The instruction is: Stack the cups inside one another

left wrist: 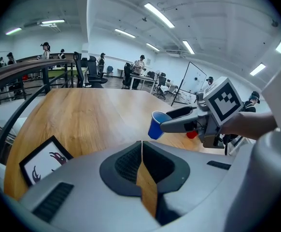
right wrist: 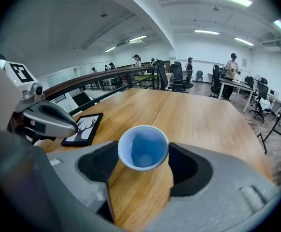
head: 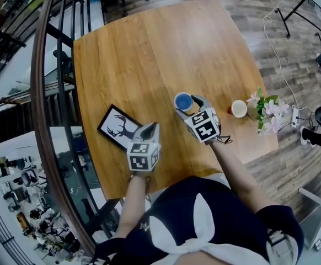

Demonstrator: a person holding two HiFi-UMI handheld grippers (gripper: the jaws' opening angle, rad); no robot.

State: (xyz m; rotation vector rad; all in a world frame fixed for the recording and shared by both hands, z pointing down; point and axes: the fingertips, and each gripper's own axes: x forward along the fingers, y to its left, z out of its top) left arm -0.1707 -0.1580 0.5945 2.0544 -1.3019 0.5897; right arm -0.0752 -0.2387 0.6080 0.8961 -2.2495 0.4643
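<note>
grip check: right gripper (right wrist: 143, 164) clamped on blue cup (head: 183, 101) just below rim, cup tilted, looks clear of table (head: 149, 48). left gripper (left wrist: 142, 164) pressed together, empty, near framed pic (head: 119, 127). white cup (head: 239, 109) + red cup (left wrist: 191, 134) over by flowers (head: 269, 110), well apart from blue one. risks: squeezing too hard, buckling thin wall; slipping out w/ more tilt; coming in off-centre, clipping white cup's rim, tipping it into flowers.
</note>
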